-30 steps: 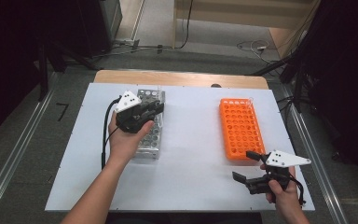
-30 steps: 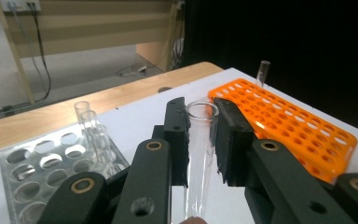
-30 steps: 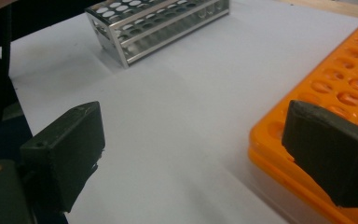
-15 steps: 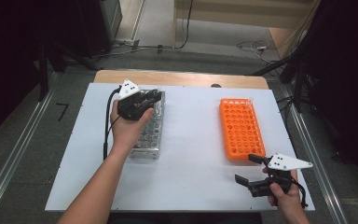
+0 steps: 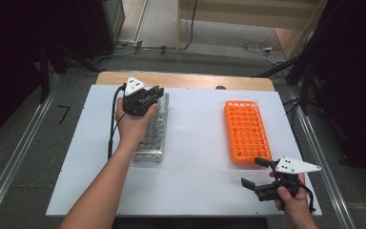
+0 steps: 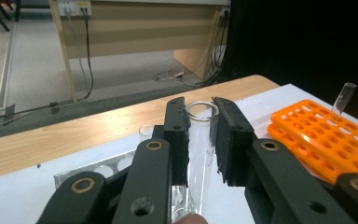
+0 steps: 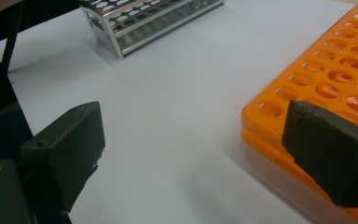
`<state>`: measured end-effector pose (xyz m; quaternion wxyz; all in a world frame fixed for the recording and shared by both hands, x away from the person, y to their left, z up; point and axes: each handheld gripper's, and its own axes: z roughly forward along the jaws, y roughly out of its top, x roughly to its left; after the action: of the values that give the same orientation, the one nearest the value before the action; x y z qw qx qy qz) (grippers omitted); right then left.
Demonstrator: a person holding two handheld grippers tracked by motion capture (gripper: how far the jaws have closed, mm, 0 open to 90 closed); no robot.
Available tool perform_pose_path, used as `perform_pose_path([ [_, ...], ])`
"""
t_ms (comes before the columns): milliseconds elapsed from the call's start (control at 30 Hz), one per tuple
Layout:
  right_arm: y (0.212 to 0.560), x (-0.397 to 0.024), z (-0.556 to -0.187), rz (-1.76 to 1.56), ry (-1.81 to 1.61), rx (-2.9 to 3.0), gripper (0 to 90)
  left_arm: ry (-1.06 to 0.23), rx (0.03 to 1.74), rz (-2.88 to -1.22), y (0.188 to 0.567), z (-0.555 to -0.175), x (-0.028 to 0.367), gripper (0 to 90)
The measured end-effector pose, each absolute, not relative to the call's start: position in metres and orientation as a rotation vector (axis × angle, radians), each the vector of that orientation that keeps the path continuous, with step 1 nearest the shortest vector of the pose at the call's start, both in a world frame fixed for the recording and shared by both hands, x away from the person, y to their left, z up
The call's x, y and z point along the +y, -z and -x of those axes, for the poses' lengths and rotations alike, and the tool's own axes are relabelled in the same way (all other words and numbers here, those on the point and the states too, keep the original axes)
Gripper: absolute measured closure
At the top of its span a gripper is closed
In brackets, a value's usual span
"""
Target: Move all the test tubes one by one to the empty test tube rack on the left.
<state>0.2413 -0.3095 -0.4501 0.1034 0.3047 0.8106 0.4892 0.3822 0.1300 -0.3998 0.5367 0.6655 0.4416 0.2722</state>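
Nearest to me, at the table's near right corner, my right gripper hangs low over the white surface with its jaws spread wide and nothing between them; in the right gripper view the two black pads stand well apart over bare table, the right one overlapping the near left corner of the orange rack. That orange rack lies flat on the right half of the table, running from near to far, and at its far right corner one clear tube stands tilted in a hole. On the left half sits the metal rack, also laid near to far, its near end just beside my left wrist. Over the metal rack's far end is my left gripper, jaws closed on a clear glass test tube; in the left gripper view the pads press on the tube from both sides just below its open rim, and the tube hangs upright above the rack's holes. Another tube's rim shows just beyond, at the rack's far edge, near the table's wooden far edge.
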Motion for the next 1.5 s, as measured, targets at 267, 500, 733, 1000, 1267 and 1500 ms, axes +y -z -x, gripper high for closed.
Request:
perform_pose_path([
  [267,0.45,-0.31,-0.242,-0.906,-1.441,2.385,4.5,-0.677,1.074,-1.608,0.409,-0.387,0.122,75.1],
  [500,0.451,-0.311,-0.242,-0.904,-1.443,2.383,4.6,-0.688,1.114,-1.627,0.42,-0.386,0.121,75.0],
  [733,0.451,-0.31,-0.242,-0.907,-1.44,2.388,4.6,-0.683,1.146,-1.681,0.428,-0.387,0.118,74.9],
  [1000,0.452,-0.31,-0.242,-0.912,-1.438,2.391,4.6,-0.672,1.166,-1.716,0.429,-0.387,0.117,70.8],
  [1267,0.452,-0.309,-0.243,-0.916,-1.438,2.387,4.6,-0.616,1.169,-1.683,0.422,-0.377,0.124,45.2],
  [1500,0.45,-0.31,-0.247,-0.942,-1.437,2.377,4.5,-0.553,1.129,-1.649,0.416,-0.355,0.131,14.1],
])
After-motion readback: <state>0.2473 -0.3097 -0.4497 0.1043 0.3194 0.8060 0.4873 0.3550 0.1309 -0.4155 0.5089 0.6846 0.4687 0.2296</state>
